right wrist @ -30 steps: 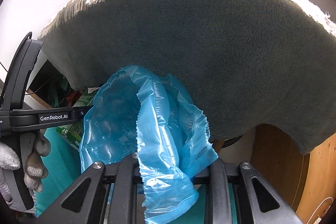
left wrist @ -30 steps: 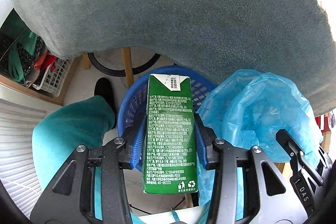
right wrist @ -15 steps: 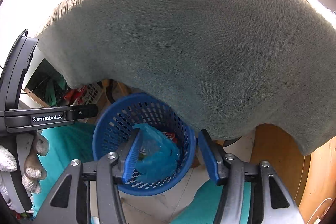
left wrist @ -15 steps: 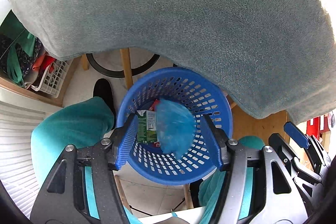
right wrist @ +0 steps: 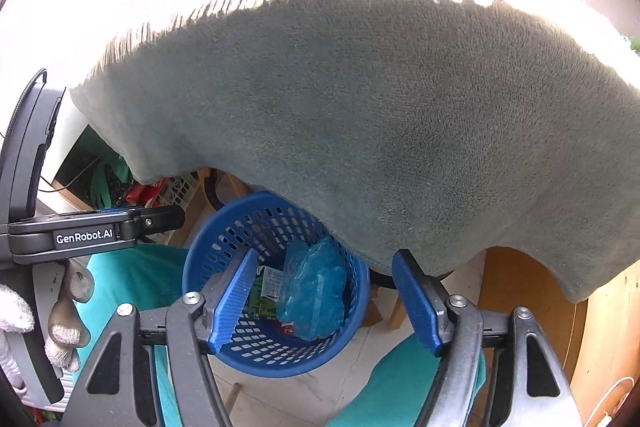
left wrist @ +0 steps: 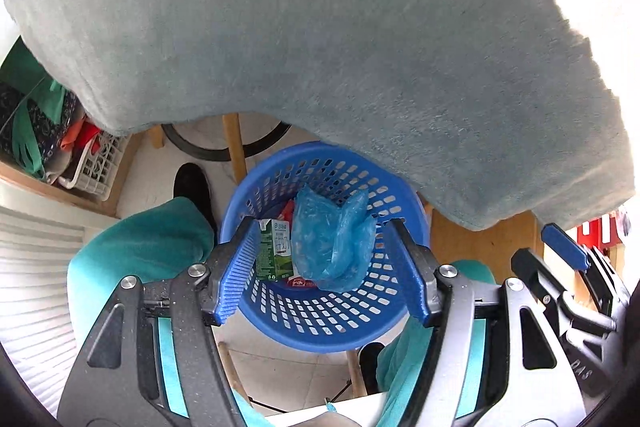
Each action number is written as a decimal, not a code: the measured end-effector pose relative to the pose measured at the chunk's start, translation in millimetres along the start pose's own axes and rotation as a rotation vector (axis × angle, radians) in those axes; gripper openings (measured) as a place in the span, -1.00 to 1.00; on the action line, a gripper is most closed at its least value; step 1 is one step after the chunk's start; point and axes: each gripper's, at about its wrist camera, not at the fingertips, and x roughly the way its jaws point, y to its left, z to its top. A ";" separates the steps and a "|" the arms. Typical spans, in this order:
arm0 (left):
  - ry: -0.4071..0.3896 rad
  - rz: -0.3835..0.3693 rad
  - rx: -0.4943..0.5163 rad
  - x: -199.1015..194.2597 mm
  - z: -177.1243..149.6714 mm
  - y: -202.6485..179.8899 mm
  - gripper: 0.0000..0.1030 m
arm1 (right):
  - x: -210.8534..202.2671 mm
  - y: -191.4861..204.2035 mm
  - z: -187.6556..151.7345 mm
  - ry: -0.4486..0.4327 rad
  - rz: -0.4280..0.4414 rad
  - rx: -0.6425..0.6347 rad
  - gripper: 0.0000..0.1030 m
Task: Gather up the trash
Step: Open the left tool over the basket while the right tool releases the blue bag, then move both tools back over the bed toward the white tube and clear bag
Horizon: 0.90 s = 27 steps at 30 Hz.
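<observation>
A blue perforated basket stands on the floor below both grippers; it also shows in the right wrist view. Inside lie a green milk carton, a crumpled blue plastic bag and a red wrapper. The carton and the bag show in the right wrist view too. My left gripper is open and empty above the basket. My right gripper is open and empty above it as well.
A grey-blue fleece cloth hangs over the table edge and covers the basket's far rim. The person's teal-clad legs and black shoe flank the basket. A white crate with clothes sits at left. Wooden legs stand behind.
One second ago the left gripper held the green carton and the right held the blue bag. Both have opened, and carton and bag now lie in the basket.
</observation>
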 end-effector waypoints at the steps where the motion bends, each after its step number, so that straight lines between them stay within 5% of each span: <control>1: -0.010 -0.012 0.010 -5.6 1.2 0.5 0.28 | -3.8 -1.1 1.4 -0.008 0.007 0.003 0.46; 17: -0.239 -0.096 0.142 -120.4 65.7 -2.0 0.28 | -106.9 -20.5 47.3 -0.261 0.030 -0.016 0.71; 25: -0.271 -0.096 0.203 -138.8 127.1 -5.5 0.29 | -136.7 -50.7 97.2 -0.346 -0.014 -0.019 0.86; 27: -0.273 -0.104 0.208 -139.7 141.9 -7.3 0.44 | -136.9 -56.8 109.6 -0.352 -0.015 -0.021 0.88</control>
